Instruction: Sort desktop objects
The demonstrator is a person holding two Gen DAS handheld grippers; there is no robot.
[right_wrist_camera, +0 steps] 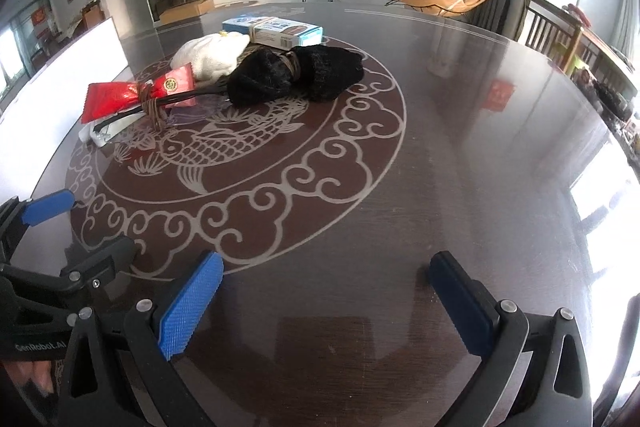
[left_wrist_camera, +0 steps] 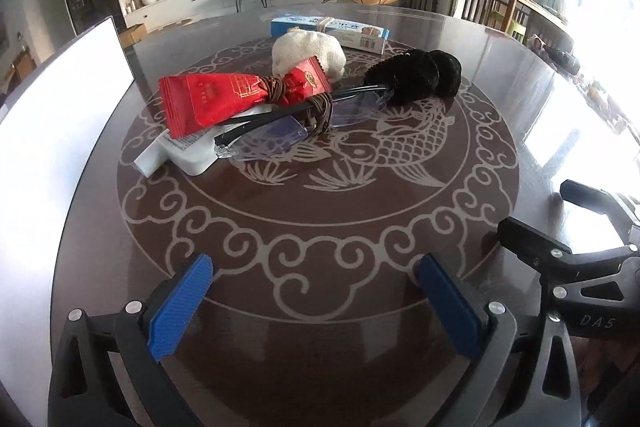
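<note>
Hovering low over the table point(left_wrist_camera: 500, 75), the left claw point(left_wrist_camera: 316, 291) stands spread wide with nothing between its blue pads, and the right claw point(right_wrist_camera: 324, 295) is likewise released and empty. Ahead of both claws lies the heap to be sorted: a red packet point(left_wrist_camera: 208, 99) bound with cord, clear glasses point(left_wrist_camera: 264, 143), a black bundle point(left_wrist_camera: 416, 75), a cream cloth point(left_wrist_camera: 308, 55) and, farthest, a blue box point(left_wrist_camera: 332, 31). Piled touching, they probably need picking apart singly.

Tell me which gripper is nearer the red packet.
Left. The left gripper faces the red packet almost head-on, open above bare tabletop short of the pile. The right gripper, also open and empty, sits beside it, with the packet far off to its left.
</note>
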